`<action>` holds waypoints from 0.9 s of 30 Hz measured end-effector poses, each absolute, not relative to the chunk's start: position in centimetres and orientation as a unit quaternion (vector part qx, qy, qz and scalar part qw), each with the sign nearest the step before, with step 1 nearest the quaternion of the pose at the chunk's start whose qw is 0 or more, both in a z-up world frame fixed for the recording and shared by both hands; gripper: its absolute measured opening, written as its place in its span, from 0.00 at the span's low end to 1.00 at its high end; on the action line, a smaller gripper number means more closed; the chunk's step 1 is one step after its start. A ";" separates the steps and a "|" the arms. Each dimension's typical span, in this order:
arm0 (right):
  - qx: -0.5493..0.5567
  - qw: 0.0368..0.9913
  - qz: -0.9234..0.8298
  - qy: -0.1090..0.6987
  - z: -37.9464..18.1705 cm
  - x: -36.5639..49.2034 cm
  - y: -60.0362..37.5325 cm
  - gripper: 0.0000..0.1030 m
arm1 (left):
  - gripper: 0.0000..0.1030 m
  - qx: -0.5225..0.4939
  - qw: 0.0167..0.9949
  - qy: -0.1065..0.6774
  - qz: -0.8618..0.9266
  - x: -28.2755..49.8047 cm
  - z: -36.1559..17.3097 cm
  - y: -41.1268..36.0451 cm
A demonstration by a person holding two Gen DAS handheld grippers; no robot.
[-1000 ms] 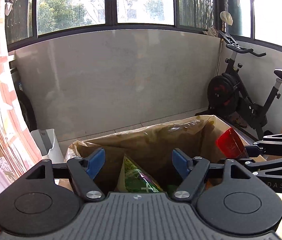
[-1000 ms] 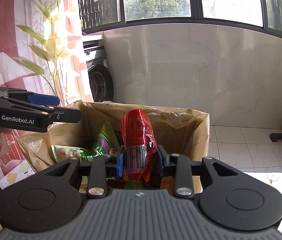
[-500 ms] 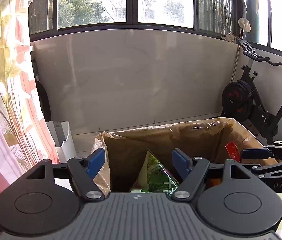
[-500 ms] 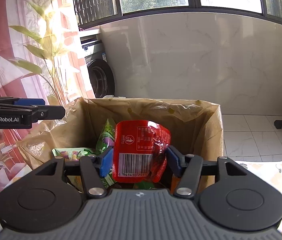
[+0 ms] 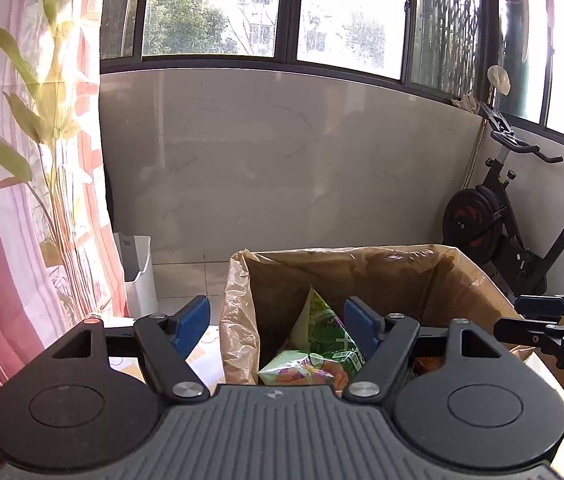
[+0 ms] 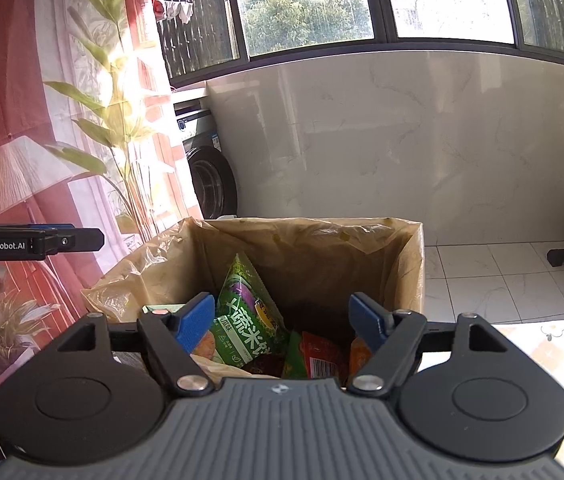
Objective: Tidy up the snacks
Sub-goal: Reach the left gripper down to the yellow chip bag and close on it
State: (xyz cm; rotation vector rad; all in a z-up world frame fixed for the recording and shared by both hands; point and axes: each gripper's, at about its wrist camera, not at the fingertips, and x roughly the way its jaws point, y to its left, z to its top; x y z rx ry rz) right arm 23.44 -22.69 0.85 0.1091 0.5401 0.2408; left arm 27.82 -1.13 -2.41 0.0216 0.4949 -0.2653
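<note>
A cardboard box lined with a brownish plastic bag (image 6: 398, 264) (image 5: 362, 268) holds several snack packs. A tall green pack (image 6: 250, 320) (image 5: 330, 336) leans upright inside it. The red pack (image 6: 322, 358) lies low in the box, just below my right gripper (image 6: 284, 318). That gripper's jaws are opening, with no pack pressed between the blue pads. My left gripper (image 5: 276, 320) hangs open over the box's near left corner with nothing held. Each gripper also shows at the edge of the other's view: the right gripper (image 5: 546, 320) and the left gripper (image 6: 62, 240).
The box stands on a table with a patterned cloth (image 6: 542, 344). A white bin (image 5: 138, 272) stands on the floor to the left by a red and white curtain (image 5: 22, 240). An exercise bike (image 5: 498, 224) stands at the right. A washing machine (image 6: 210, 176) sits behind the box.
The right gripper let go of the red pack, which dropped into the box, and its jaws spread wide. The left gripper shifted left, from over the box's middle to its left corner.
</note>
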 end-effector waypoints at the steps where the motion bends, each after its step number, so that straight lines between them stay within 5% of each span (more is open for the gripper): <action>1: 0.053 0.956 0.120 0.262 0.8 22.9 -22.7 0.77 | 0.74 0.008 0.961 0.245 -0.129 27.2 -2.7 -0.5; 17: 0.017 0.975 0.050 0.215 -5.7 14.4 -21.0 0.84 | 0.76 -0.107 0.938 0.308 -0.117 20.9 -12.1 2.6; 27: 0.056 0.959 0.040 0.274 -11.0 12.3 -21.6 0.84 | 0.78 -0.084 0.916 0.375 -0.114 20.1 -19.0 0.5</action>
